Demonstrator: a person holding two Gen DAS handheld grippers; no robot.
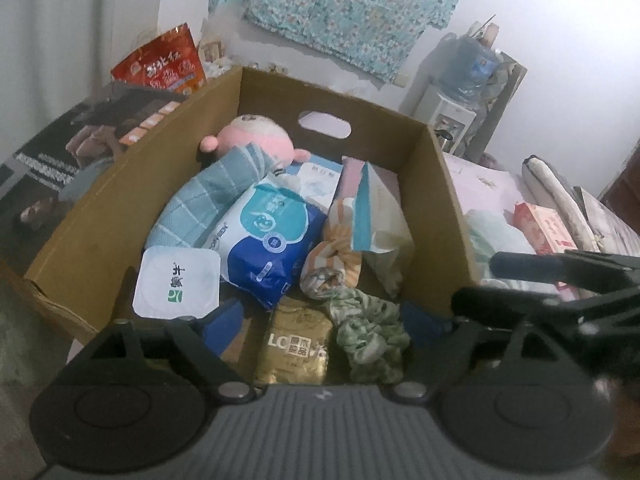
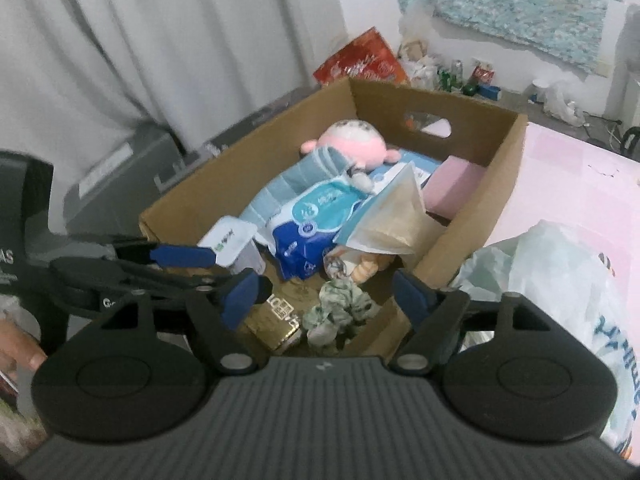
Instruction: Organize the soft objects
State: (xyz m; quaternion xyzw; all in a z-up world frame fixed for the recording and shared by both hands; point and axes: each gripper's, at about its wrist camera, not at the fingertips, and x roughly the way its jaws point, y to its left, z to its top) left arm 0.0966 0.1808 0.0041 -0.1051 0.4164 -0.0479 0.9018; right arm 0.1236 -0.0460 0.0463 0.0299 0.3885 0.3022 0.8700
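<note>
An open cardboard box (image 1: 448,200) holds soft goods: a pink plush doll (image 1: 256,136) in striped blue cloth, a blue-white wipes pack (image 1: 268,240), a white tub (image 1: 176,282), a gold packet (image 1: 294,346), a green patterned scrunchie (image 1: 368,330), an orange-striped cloth (image 1: 332,256) and a paper pouch (image 1: 380,216). My left gripper (image 1: 320,324) is open, its jaws spread over the box's near end. My right gripper (image 2: 328,294) is open above the scrunchie (image 2: 340,306) inside the box (image 2: 500,184). The left gripper's blue fingers (image 2: 184,256) show at the right wrist view's left.
A red snack bag (image 1: 164,62) stands behind the box. A pink tissue pack (image 1: 548,228) and rolled bedding (image 1: 560,192) lie right of the box. A white plastic bag (image 2: 560,272) sits on the pink sheet (image 2: 568,176). A water dispenser (image 1: 460,92) stands at the wall.
</note>
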